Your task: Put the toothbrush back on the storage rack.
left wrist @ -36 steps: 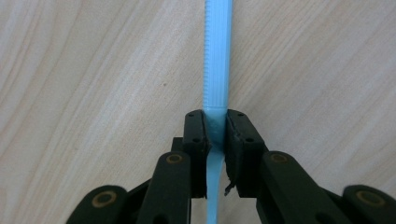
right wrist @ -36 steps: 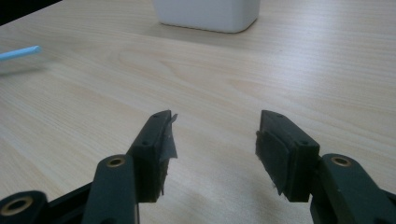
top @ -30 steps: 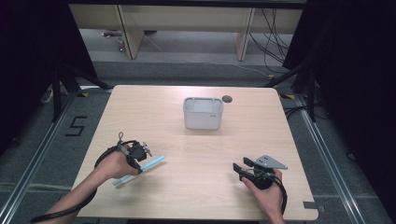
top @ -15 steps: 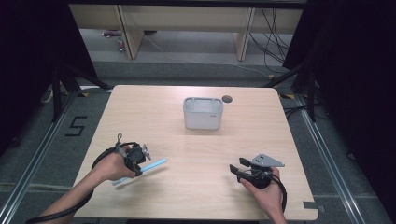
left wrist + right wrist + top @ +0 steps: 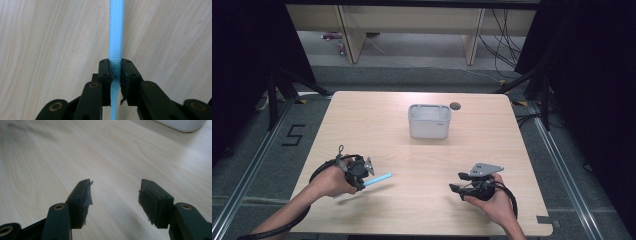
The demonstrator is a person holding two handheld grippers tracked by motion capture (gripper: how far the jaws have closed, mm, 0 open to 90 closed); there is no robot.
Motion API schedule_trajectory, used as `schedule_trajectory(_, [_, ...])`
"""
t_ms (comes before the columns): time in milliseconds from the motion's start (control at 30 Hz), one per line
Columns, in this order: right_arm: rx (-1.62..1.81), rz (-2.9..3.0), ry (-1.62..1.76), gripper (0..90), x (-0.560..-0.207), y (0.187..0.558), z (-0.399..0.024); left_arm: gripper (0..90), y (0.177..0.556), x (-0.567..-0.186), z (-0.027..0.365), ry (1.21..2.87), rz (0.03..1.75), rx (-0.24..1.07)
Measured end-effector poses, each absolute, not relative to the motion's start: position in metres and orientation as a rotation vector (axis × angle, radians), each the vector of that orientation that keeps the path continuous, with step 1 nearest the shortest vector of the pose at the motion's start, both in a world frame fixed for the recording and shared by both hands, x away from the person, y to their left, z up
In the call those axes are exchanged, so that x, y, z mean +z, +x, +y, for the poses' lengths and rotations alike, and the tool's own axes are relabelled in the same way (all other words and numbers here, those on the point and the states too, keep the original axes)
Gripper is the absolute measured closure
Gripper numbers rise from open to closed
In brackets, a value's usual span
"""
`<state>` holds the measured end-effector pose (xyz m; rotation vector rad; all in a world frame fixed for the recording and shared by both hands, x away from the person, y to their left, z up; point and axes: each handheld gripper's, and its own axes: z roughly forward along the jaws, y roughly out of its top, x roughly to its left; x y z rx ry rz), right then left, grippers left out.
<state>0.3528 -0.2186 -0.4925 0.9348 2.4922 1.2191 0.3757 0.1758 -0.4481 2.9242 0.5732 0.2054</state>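
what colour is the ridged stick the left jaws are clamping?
Light blue; the ridged stick shows best in the left gripper view.

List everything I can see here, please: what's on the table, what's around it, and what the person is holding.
Table: one, light wood, centre of the high view.
Bin: one, pale grey, open-topped, far middle of the table.
Round hole: one, dark, in the tabletop just right of the bin.
Blue strip: one, light blue, ridged along one edge, near left of the table, clamped in the left gripper.
Floor marking "5": one, black, left of the table.
Cables: several, dark, on the floor beyond the table.
Left gripper: one, black, shut on the blue strip.
Right gripper: one, black, jaws just opening, nothing between them.
Hands: two, near edge.
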Motion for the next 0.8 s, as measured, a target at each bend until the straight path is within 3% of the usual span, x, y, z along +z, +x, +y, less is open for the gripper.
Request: schedule_trajectory(800, [1.168,2.684,0.757,44.1,-0.489,0.350,-0.194,78.5,0.372,-0.440,0.152,2.950,0.410,0.222])
